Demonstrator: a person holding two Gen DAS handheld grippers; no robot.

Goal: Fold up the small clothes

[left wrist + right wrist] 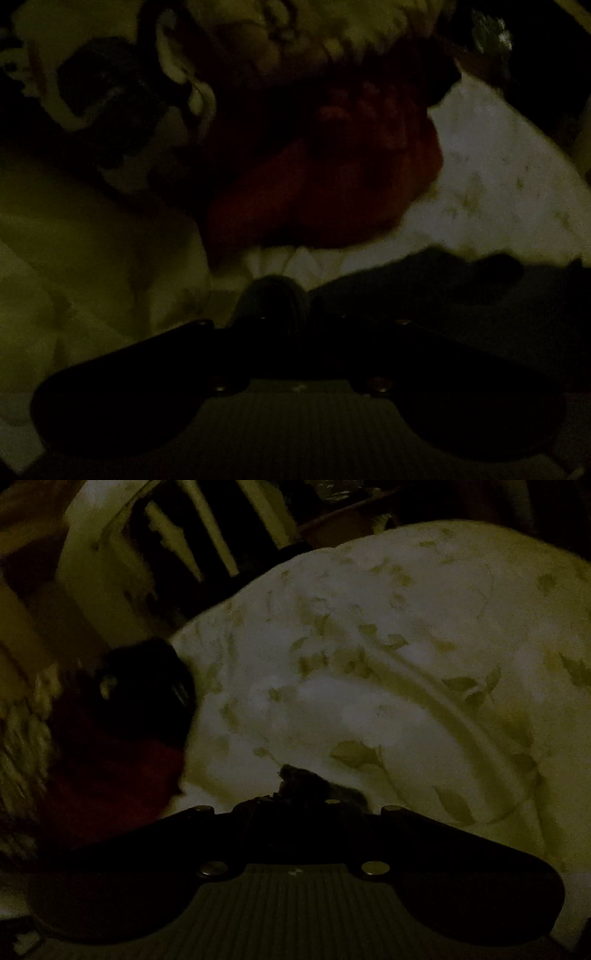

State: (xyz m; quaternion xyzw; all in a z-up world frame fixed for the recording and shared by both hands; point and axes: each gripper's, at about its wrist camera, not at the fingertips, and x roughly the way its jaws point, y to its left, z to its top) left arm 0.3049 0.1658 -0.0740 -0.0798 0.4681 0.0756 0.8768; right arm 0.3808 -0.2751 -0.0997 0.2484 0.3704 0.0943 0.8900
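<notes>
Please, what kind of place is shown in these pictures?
Probably a bedroom, dimly lit. A white leaf-patterned bedsheet covers a soft, rumpled surface like a bed, a red garment lies on it, and pale slatted furniture, maybe a crib or headboard, stands behind.

The scene is very dim. A pale bedsheet with a leaf print (388, 672) covers the bed and rises in a soft, creased mound toward its far side. Past the bed's far left edge stands a light slatted frame (192, 535), its bars separated by dark gaps. Something small glints (493, 35) beyond the far right corner.
</notes>
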